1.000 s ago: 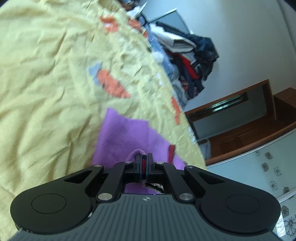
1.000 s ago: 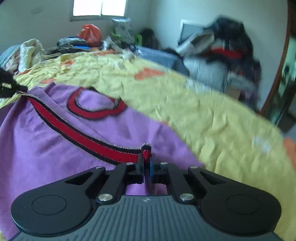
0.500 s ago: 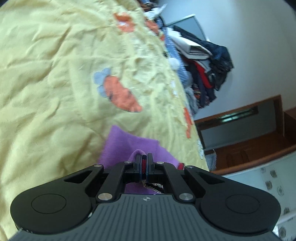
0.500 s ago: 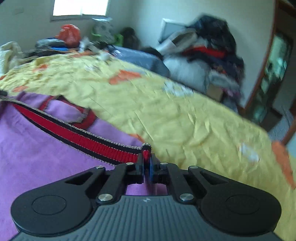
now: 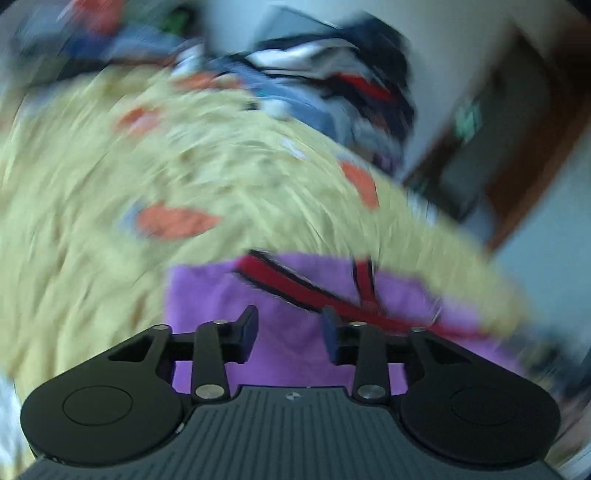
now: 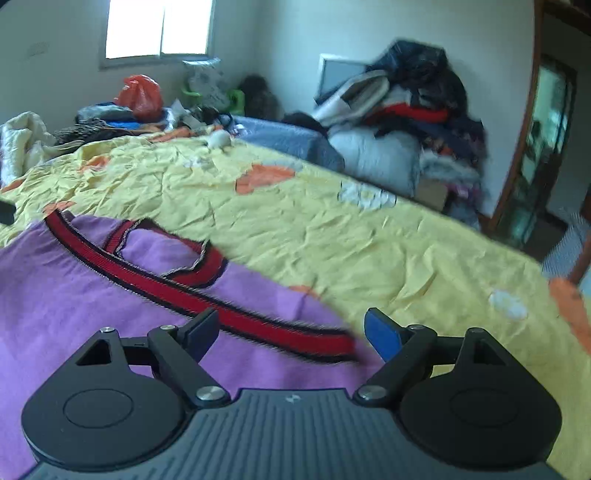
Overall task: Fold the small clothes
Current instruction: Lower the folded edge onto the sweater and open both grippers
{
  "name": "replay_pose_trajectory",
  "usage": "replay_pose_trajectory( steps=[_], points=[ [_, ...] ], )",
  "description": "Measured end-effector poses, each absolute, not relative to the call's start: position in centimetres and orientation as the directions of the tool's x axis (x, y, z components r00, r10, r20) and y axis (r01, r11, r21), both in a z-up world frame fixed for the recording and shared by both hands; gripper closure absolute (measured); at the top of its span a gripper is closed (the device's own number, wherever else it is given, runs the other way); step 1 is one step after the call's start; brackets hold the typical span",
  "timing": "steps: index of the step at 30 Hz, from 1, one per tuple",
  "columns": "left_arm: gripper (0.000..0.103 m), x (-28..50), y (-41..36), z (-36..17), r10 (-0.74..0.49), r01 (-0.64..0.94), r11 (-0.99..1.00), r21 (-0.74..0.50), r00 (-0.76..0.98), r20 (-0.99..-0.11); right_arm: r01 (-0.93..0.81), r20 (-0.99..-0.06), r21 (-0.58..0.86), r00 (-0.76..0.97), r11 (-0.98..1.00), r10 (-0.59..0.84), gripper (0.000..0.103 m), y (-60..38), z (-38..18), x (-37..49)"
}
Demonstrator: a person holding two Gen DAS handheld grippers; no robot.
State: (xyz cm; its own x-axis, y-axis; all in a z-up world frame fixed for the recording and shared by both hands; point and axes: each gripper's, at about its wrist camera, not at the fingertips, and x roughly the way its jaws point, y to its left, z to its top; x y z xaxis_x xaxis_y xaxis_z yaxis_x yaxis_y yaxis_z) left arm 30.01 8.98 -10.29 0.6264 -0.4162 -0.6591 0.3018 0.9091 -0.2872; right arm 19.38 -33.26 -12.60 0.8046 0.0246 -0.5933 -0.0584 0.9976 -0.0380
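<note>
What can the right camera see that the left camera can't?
Only the right view shows the window, the orange bag and the open right claw. Only the left view shows the left claw, open too; its picture is very blurry. Both claws have just been opening, with nothing pinched. Both views share the purple top with red trim, the yellow sheet and the clothes pile.

left wrist view motion-blurred, purple top [image 6: 74, 314] cut off by frame edge, clothes pile [image 5: 332, 92] smeared
</note>
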Motion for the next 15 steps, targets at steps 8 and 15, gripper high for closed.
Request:
replay_pose_trajectory(
  steps=[8, 15],
  points=[
    [0.037, 30.4, 2.2, -15.3, -0.052, 0.271, 0.937, 0.218, 0.729, -0.683, -0.084, -0.689, 0.063, 0.718, 0.994, 0.104, 0.017, -30.8, -15.6, 22.0],
    [0.015, 27.4, 6.6, -16.1, -0.002, 0.120, 0.985, 0.127, 0.733, -0.680, -0.058, -0.692, 0.061, 0.717, 0.996, 0.084, 0.001, -32.0, -17.3, 23.5]
  ],
)
